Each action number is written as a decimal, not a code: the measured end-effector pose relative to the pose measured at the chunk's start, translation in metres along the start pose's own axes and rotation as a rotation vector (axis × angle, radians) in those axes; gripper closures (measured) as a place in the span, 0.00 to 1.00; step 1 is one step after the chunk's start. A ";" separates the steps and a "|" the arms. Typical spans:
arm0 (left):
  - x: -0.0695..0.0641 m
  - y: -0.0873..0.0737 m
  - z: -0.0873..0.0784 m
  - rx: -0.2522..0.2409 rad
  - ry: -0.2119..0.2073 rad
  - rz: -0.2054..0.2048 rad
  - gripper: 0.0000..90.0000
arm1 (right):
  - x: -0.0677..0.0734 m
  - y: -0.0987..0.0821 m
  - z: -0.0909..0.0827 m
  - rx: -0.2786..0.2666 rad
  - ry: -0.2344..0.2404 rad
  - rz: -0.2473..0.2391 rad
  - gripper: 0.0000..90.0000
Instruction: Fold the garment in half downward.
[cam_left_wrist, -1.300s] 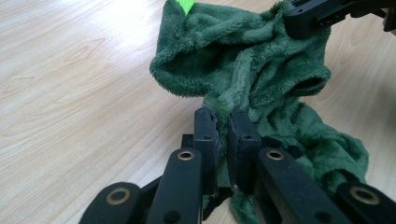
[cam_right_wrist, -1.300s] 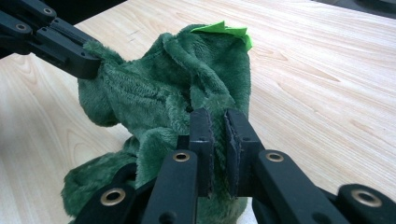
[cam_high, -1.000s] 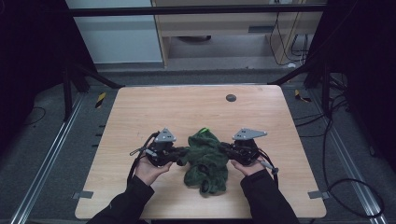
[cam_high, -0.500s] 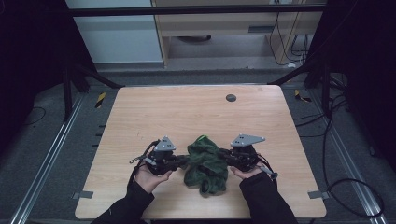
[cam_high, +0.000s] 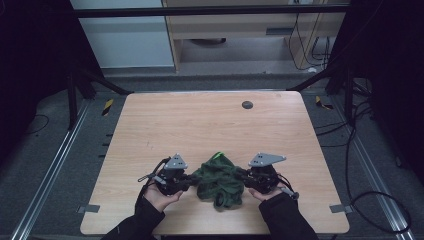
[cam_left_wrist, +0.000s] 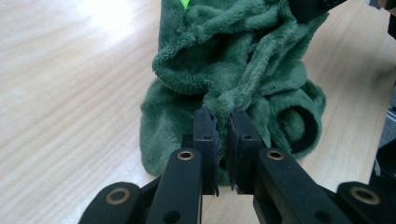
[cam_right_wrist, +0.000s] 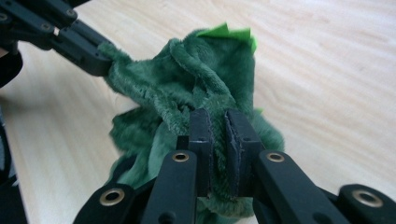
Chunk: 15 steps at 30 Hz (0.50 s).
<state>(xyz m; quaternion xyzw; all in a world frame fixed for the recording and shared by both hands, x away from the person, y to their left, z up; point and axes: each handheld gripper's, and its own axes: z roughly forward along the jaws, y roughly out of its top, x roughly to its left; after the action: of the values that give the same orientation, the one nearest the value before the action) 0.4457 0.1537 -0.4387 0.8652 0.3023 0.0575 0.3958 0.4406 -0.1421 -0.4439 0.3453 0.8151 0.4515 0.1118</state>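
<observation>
One crumpled green plush garment (cam_high: 220, 180) with a bright green tag lies near the front edge of a wooden table (cam_high: 210, 125). No writing is legible. Two grippers hold it: the left gripper (cam_left_wrist: 223, 122) and the right gripper (cam_right_wrist: 218, 122) each have their jaws clamped on a fold of fleece, one on each side.

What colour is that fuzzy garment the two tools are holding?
Dark green fleece garment, with bright lime-green trim; clearest in the left gripper view.
</observation>
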 end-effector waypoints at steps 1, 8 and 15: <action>-0.001 -0.001 0.001 0.006 -0.002 0.004 0.92 | 0.001 -0.003 0.000 0.003 0.004 0.000 0.91; -0.005 -0.007 0.003 0.028 -0.014 0.010 0.92 | 0.006 -0.015 0.000 0.016 0.021 0.018 0.91; -0.008 -0.013 0.007 0.053 -0.021 0.010 0.92 | 0.010 -0.022 -0.002 0.019 0.045 0.027 0.90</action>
<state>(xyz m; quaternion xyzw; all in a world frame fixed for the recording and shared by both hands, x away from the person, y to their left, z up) 0.4356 0.1512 -0.4520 0.8775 0.2952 0.0425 0.3756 0.4222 -0.1442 -0.4594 0.3469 0.8170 0.4529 0.0841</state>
